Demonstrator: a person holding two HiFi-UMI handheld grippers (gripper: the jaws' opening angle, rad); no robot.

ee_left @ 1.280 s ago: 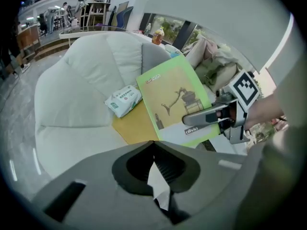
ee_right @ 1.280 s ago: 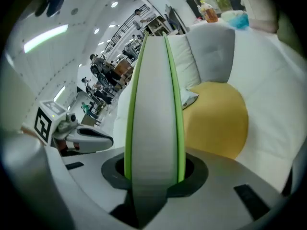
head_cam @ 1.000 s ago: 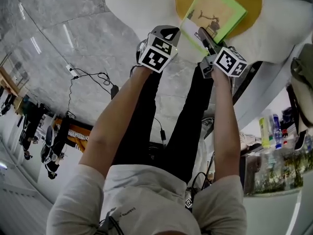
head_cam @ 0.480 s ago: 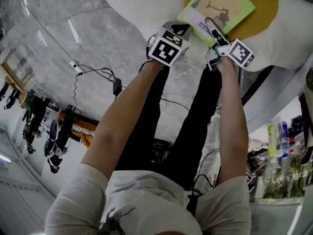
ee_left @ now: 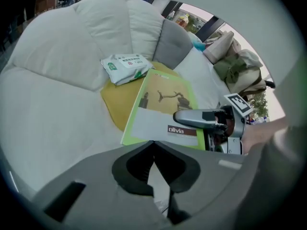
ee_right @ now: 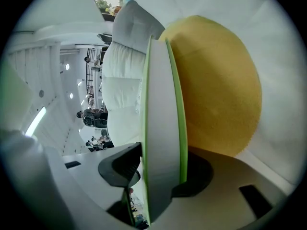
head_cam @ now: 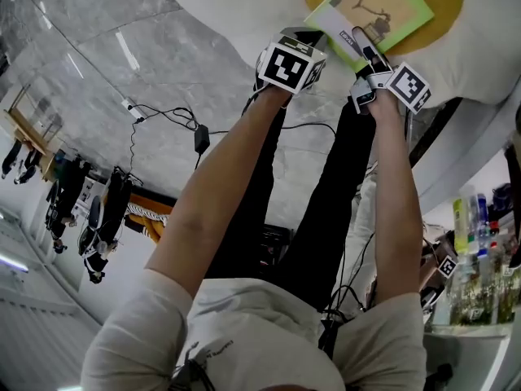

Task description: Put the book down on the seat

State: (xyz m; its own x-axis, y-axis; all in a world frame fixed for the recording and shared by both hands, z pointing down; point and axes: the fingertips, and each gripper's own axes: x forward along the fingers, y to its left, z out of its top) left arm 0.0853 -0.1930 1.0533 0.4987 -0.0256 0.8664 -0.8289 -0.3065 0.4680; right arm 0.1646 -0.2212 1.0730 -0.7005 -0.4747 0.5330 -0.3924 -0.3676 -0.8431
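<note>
The green-edged book (head_cam: 378, 10) with "olivia" on its cover lies flat on the yellow cushion (head_cam: 444, 6) of the white seat (head_cam: 236, 6). My right gripper (head_cam: 362, 37) reaches over the book's near edge. In the right gripper view the book (ee_right: 160, 143) stands edge-on between the jaws of that gripper (ee_right: 158, 176). Those jaws have just been opening and stand wide around it. My left gripper (head_cam: 303, 35) hovers just left of the book, shut and empty. From the left gripper view, the right gripper (ee_left: 184, 119) has one finger lying over the cover (ee_left: 163, 109).
A pack of wipes (ee_left: 125, 67) lies on the cushion beyond the book. A grey pillow (ee_left: 172, 47) and bundled clothes (ee_left: 235, 68) sit at the back of the seat. A cable with a power adaptor (head_cam: 195, 141) runs over the marble floor. Bottles (head_cam: 472, 218) stand at right.
Both grippers have gone down toward the seat, and the book with them. The book, tilted before, now rests on the yellow cushion. The right gripper has rolled.
</note>
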